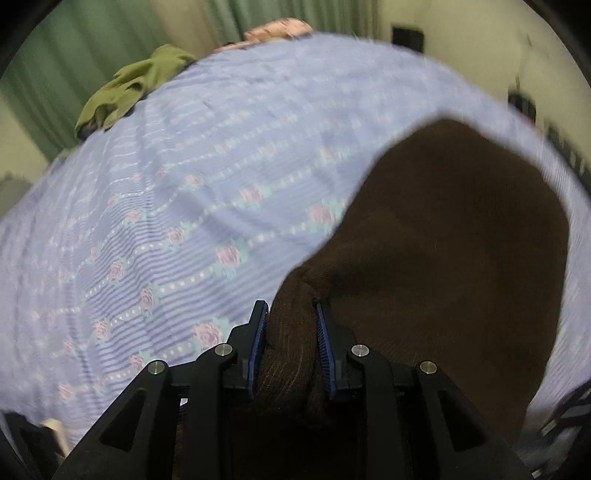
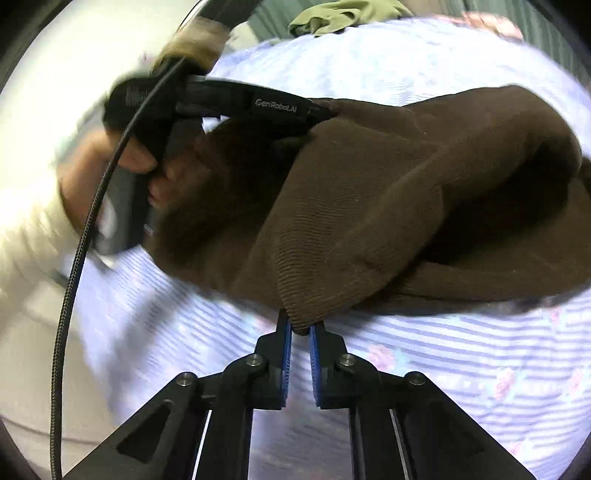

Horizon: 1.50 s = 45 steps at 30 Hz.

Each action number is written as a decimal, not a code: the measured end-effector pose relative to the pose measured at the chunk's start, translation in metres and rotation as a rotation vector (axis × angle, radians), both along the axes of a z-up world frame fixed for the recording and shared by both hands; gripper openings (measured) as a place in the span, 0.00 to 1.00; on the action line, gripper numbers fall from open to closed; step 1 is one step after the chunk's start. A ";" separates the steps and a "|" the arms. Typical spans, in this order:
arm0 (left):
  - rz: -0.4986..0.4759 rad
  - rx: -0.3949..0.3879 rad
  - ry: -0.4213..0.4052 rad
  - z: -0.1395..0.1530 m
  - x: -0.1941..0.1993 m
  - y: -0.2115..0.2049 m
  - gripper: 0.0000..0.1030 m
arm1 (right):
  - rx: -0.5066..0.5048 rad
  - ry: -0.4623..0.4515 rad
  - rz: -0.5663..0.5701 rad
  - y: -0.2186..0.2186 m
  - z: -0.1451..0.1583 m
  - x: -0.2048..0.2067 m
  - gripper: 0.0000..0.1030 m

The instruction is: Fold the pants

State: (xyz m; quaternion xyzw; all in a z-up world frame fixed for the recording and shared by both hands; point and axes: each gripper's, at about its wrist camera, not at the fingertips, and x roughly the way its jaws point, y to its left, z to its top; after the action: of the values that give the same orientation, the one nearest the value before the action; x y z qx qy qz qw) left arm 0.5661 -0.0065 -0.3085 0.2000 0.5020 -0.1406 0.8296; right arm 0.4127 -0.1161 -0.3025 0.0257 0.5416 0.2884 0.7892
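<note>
The brown ribbed pants (image 1: 443, 229) lie bunched on a lilac flowered bedsheet (image 1: 184, 192). My left gripper (image 1: 291, 310) is shut on a thick fold of the brown pants, which fills the gap between its blue pads. In the right wrist view the pants (image 2: 369, 192) hang as a folded heap above the sheet. My right gripper (image 2: 300, 325) is shut on the lowest corner of that heap, pinched at its fingertips. The left gripper's black body (image 2: 236, 103) shows at the upper left of that view, held by a person's hand (image 2: 140, 158), its tips buried in the cloth.
An olive green garment (image 1: 136, 85) lies at the far edge of the bed, with a pink patterned cloth (image 1: 280, 29) beyond it. Green curtains (image 1: 74, 55) and a pale wall stand behind. A black braided cable (image 2: 81, 236) runs down the left of the right wrist view.
</note>
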 end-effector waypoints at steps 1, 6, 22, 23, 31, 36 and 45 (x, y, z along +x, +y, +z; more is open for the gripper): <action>-0.007 0.015 -0.006 -0.002 -0.002 0.000 0.25 | 0.008 0.012 -0.019 -0.005 0.003 0.001 0.15; 0.065 -0.084 -0.013 0.019 -0.005 0.011 0.39 | -0.045 -0.210 -0.317 -0.069 0.065 0.014 0.70; -0.149 -0.118 -0.295 0.061 -0.113 -0.122 0.68 | 0.305 0.061 -0.761 -0.217 0.001 0.144 0.53; -0.162 -0.091 -0.296 0.052 -0.114 -0.133 0.66 | 0.324 0.094 -0.766 -0.213 -0.010 0.143 0.53; -0.019 -0.060 -0.183 0.012 -0.075 -0.128 0.18 | 0.365 0.177 -0.725 -0.200 -0.038 0.147 0.20; -0.002 -0.181 -0.124 0.028 -0.077 -0.119 0.12 | 0.225 -0.048 -0.694 -0.205 0.026 0.121 0.16; -0.026 -0.214 -0.009 0.003 -0.083 -0.157 0.13 | -0.057 -0.138 -0.691 -0.217 0.046 0.107 0.15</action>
State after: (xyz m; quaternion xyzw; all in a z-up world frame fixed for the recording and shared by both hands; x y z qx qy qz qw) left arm 0.4833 -0.1635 -0.3050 0.1172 0.4777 -0.2032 0.8466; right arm 0.5196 -0.3330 -0.2570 0.1659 0.4543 -0.0100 0.8752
